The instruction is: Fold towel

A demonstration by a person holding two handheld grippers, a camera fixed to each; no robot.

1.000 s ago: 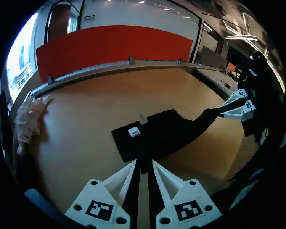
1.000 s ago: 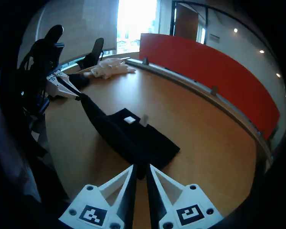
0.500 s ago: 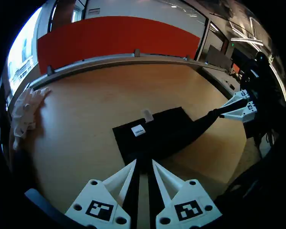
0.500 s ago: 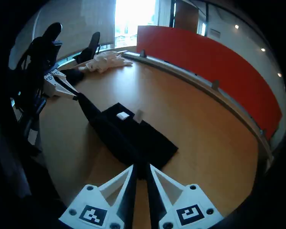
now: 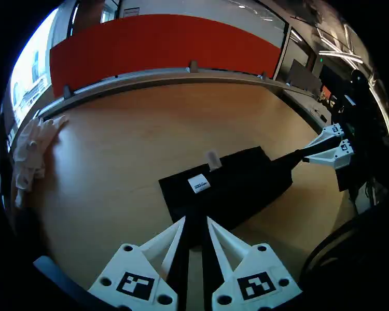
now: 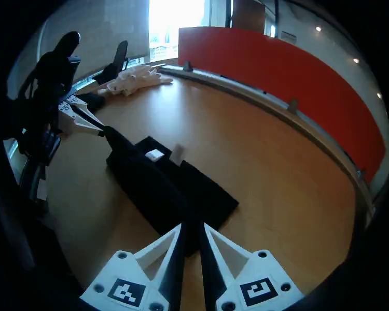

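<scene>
We keep the left gripper [image 5: 194, 234] and right gripper [image 6: 191, 232] clamped on the black towel [image 5: 236, 181], its edge now lower and tauter mid-frame, so the fold looks nearly laid.

Beneath and ahead of the left claw [image 5: 194, 220], a light wooden table [image 5: 142, 135]. Well ahead, along the table's far edge, a long red partition [image 5: 163, 46]. Far to that claw's left, a crumpled white cloth heap [image 5: 31, 150] on the table, near a bright window [image 5: 31, 78]. Far ahead-left of the right claw [image 6: 191, 225], a dark office chair [image 6: 117, 59], just beside the same white heap.
</scene>
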